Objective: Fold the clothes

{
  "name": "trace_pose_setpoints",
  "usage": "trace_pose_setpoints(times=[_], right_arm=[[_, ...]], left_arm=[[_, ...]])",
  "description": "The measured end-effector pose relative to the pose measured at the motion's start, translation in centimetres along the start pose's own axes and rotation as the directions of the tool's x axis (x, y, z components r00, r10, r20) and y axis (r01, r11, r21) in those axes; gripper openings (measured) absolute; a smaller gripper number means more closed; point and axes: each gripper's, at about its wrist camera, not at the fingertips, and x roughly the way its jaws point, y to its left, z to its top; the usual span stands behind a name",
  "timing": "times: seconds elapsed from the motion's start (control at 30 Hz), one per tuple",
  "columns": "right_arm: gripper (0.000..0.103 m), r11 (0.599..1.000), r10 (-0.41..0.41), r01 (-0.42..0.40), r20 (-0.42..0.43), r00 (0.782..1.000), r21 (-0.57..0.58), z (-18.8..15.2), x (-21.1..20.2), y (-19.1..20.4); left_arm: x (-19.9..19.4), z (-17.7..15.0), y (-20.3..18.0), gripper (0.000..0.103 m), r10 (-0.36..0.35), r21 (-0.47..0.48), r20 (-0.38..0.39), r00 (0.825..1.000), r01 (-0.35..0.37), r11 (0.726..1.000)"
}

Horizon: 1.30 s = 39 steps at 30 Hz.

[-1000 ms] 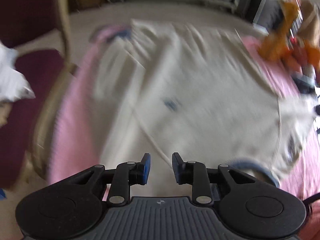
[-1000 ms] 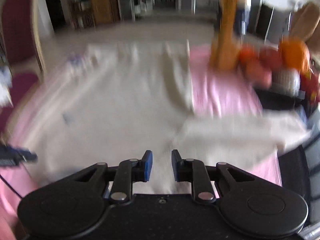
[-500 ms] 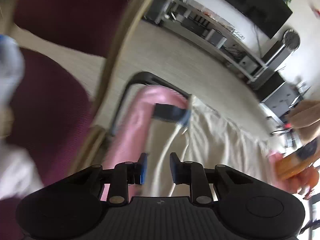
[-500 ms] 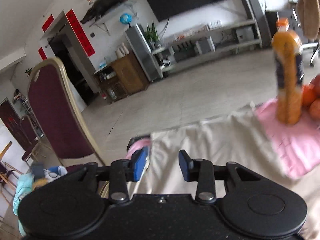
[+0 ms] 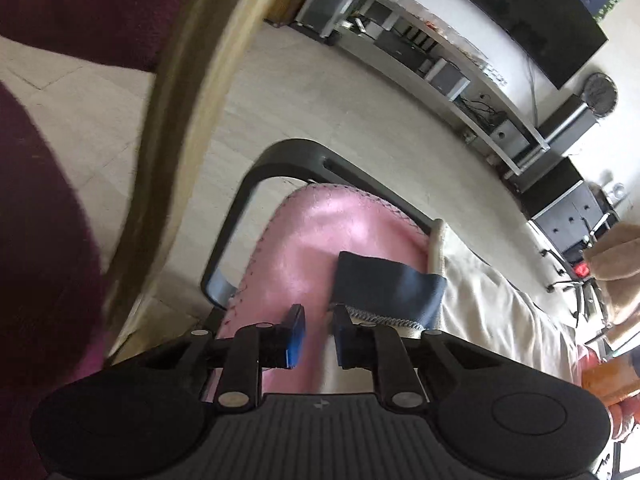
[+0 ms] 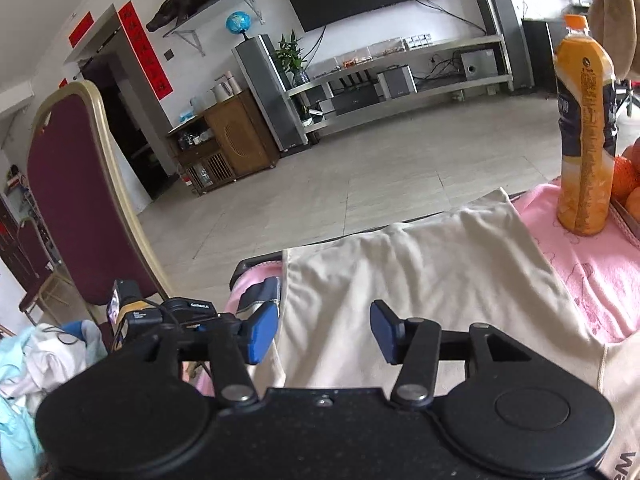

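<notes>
A cream garment (image 6: 420,276) lies spread on a pink towel (image 6: 592,272) over the table; it also shows in the left wrist view (image 5: 500,312). Its blue cuff (image 5: 384,284) lies on the pink towel (image 5: 320,248) at the garment's left edge and shows in the right wrist view (image 6: 260,294). My left gripper (image 5: 318,334) is low at the cuff, its jaws a narrow gap apart, with nothing between them. My right gripper (image 6: 322,332) is wide open over the garment's left part, empty.
A maroon chair with a gold frame (image 5: 172,100) stands close left of the table, also in the right wrist view (image 6: 80,184). An orange juice bottle (image 6: 586,136) and oranges (image 6: 628,184) stand at the right. Clothes (image 6: 24,364) are piled at the left.
Both grippers dropped low toward the table's far left corner. The right gripper's jaws opened wide. The left gripper came closer to the blue cuff.
</notes>
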Motion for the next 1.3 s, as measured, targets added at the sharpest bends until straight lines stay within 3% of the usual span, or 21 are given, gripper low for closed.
trace_pose_setpoints(times=[0.07,0.23,0.27,0.33,0.43,0.53,0.7,0.83,0.93,1.0,1.1,1.23,1.3], right_arm=[[0.050,1.000,-0.004,0.004,-0.009,1.000,-0.010,-0.2,0.3,0.4],[0.050,1.000,-0.014,0.013,-0.028,1.000,-0.025,-0.8,0.5,1.3],[0.050,1.000,-0.015,0.014,-0.030,0.999,-0.024,-0.8,0.5,1.3],[0.050,1.000,-0.021,0.020,-0.030,0.999,-0.022,-0.9,0.3,1.3],[0.050,0.999,-0.041,0.041,-0.001,0.999,-0.021,-0.6,-0.7,1.1],[0.050,0.999,-0.045,0.045,0.044,0.998,0.005,-0.1,-2.8,0.6],[0.052,0.997,-0.020,0.013,0.094,0.995,0.076,0.2,-6.9,-0.8],[0.053,0.992,0.023,-0.037,0.122,0.992,0.118,-0.3,-9.5,-1.2],[0.053,0.987,0.066,-0.083,0.125,0.990,0.137,-0.9,-10.8,-0.8],[0.053,0.985,0.091,-0.107,0.119,0.989,0.136,-1.3,-11.3,-0.3],[0.054,0.985,0.120,-0.132,0.104,0.987,0.113,-1.7,-11.7,1.1],[0.056,0.983,0.156,-0.161,0.063,0.986,0.088,-2.4,-11.4,2.9],[0.056,0.982,0.170,-0.173,0.040,0.985,0.079,-2.8,-11.0,3.7]], left_arm=[[0.4,0.1,-0.3,0.015,-0.017,0.026,0.000,1.000,0.017,1.000],[1.0,-0.4,-1.9,0.015,0.035,0.140,0.019,0.999,-0.037,0.989],[0.9,-0.6,-2.1,0.006,0.047,0.153,0.027,0.999,-0.051,0.987],[0.7,-0.9,-2.5,0.001,0.070,0.177,0.045,0.997,-0.077,0.981],[-1.3,-0.9,-3.6,0.000,0.079,0.201,0.097,0.992,-0.097,0.975],[-5.9,-0.6,-5.5,0.000,0.044,0.224,0.184,0.982,-0.086,0.971],[-16.8,-1.5,-8.7,0.000,-0.037,0.286,0.346,0.938,-0.068,0.956],[-26.1,-4.3,-9.7,0.000,-0.088,0.309,0.467,0.880,-0.069,0.949],[-31.1,-7.2,-9.7,0.000,-0.085,0.287,0.552,0.829,-0.094,0.953],[-33.3,-9.0,-8.9,0.000,-0.046,0.244,0.603,0.797,-0.129,0.961],[-34.6,-10.3,-6.9,0.000,0.054,0.159,0.635,0.770,-0.199,0.967],[-32.9,-10.1,-2.8,0.000,0.281,-0.015,0.599,0.750,-0.339,0.941],[-31.8,-9.3,-0.3,0.001,0.365,-0.104,0.543,0.756,-0.370,0.923]])
